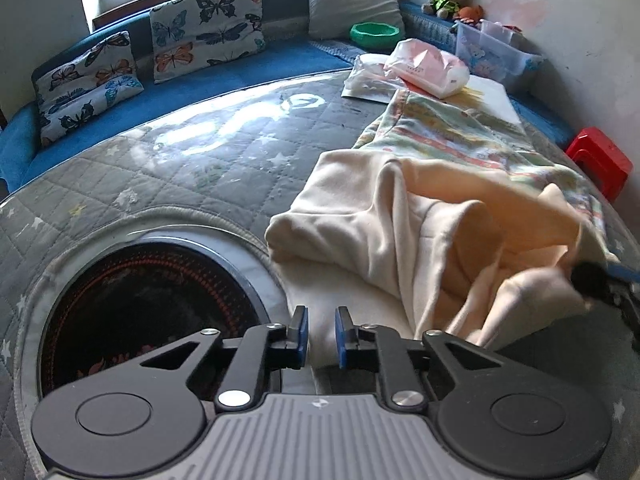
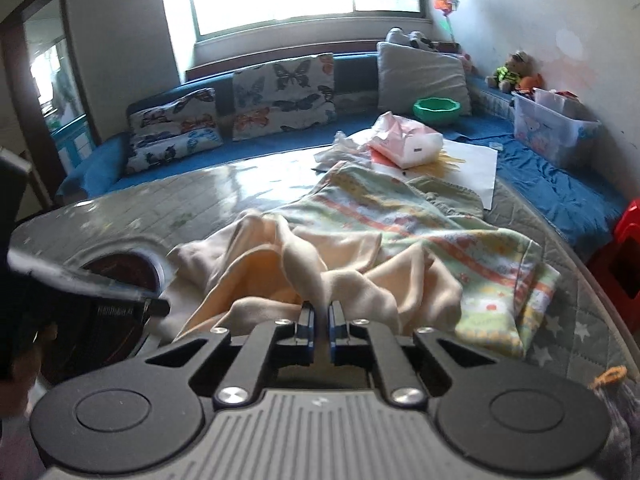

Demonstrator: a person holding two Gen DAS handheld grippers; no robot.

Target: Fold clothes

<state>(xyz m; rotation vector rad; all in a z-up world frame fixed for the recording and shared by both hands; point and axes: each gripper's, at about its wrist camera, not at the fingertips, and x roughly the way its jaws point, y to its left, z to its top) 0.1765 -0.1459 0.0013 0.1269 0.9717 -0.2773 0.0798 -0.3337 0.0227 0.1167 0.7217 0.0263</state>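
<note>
A cream garment [image 1: 400, 216] lies crumpled on the grey quilted round table [image 1: 192, 160], over a pastel patterned cloth [image 1: 460, 136]. My left gripper [image 1: 321, 320] is open and empty, its jaws apart just above the garment's near edge. My right gripper [image 2: 319, 312] is shut on a raised fold of the cream garment [image 2: 308, 264] and lifts it off the table. The right gripper also shows at the right edge of the left wrist view [image 1: 592, 276]. The patterned cloth [image 2: 420, 216] lies beyond, partly covered by the garment.
A round black cooktop [image 1: 136, 300] is set into the table at near left. Pink tissue packs [image 1: 428, 66] and white paper sit at the far side. Butterfly cushions [image 1: 204, 28], a green bowl [image 1: 376, 34], a clear storage box [image 1: 492, 54] and a red stool [image 1: 600, 160] ring the table.
</note>
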